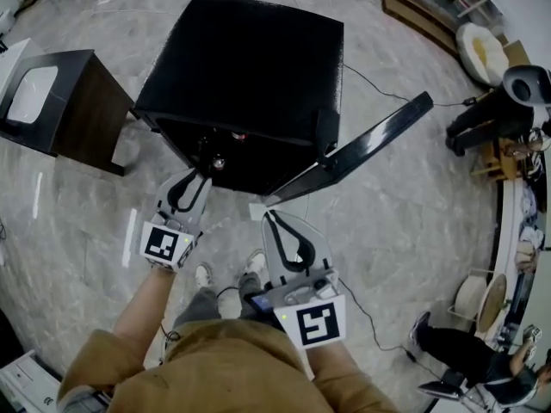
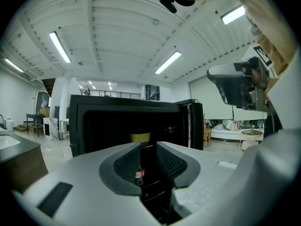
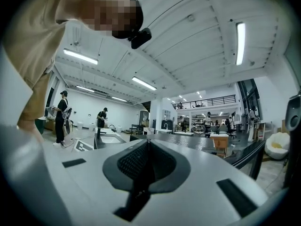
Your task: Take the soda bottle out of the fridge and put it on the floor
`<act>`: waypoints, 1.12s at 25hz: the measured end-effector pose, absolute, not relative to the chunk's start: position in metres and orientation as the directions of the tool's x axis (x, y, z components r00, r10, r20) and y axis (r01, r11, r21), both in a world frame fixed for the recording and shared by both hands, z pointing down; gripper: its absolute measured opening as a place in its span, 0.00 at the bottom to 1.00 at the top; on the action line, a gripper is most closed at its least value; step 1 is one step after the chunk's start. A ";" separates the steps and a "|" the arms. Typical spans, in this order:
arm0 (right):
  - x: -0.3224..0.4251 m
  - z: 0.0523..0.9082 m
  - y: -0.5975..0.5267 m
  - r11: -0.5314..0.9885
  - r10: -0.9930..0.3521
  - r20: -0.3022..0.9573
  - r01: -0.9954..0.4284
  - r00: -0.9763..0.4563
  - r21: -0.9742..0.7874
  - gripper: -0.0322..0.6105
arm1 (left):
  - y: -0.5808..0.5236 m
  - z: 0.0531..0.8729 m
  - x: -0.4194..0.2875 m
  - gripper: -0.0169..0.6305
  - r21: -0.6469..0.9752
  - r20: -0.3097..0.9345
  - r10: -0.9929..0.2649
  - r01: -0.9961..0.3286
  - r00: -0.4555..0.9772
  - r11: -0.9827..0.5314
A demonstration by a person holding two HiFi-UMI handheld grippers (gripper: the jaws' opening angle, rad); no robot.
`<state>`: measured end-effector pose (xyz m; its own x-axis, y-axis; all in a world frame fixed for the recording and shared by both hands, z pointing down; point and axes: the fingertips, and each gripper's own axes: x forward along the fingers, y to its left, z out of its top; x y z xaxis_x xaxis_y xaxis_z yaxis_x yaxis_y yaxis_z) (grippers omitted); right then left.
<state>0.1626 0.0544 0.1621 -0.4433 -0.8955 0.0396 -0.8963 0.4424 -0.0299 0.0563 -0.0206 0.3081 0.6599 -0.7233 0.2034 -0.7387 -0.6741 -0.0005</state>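
My left hand-held gripper (image 2: 149, 149) is slightly open, facing the soda bottle (image 2: 139, 175) in the fridge (image 1: 241, 67); my right hand-held gripper (image 3: 147, 144) is closed, empty.

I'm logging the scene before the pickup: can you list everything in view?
fridge: one, black, on the floor, door open
soda bottle: one, dark with red label, inside the fridge
yellow container: one, higher up inside the fridge
side table: one, dark with white top, left of the fridge
another person: one, black trousers, lower right of the head view
left gripper: one, grey, fingers apart, empty
right gripper: one, grey, fingers together, empty
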 end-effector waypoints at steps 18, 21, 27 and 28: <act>0.148 0.267 0.034 0.464 -0.876 0.132 -0.885 -0.463 -0.023 0.06 | -0.082 0.420 0.077 0.24 0.014 0.203 -0.716 -0.734 0.668 -0.680; 0.149 0.276 0.027 0.467 -0.875 0.130 -0.884 -0.466 -0.023 0.06 | -0.092 0.431 0.087 0.25 -0.006 0.203 -0.703 -0.717 0.682 -0.697; 0.153 0.295 0.017 0.474 -0.871 0.126 -0.880 -0.475 -0.035 0.06 | -0.112 0.444 0.105 0.31 -0.035 0.194 -0.691 -0.699 0.697 -0.715; 0.155 0.298 0.016 0.474 -0.871 0.129 -0.880 -0.475 -0.038 0.06 | -0.116 0.446 0.107 0.32 -0.033 0.193 -0.692 -0.700 0.695 -0.713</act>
<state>0.1547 0.0158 0.2977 -0.4745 -0.8707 0.1291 -0.8798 0.4737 -0.0385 0.1066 -0.1159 0.4462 0.6955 -0.6920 0.1935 -0.7003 -0.7131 -0.0333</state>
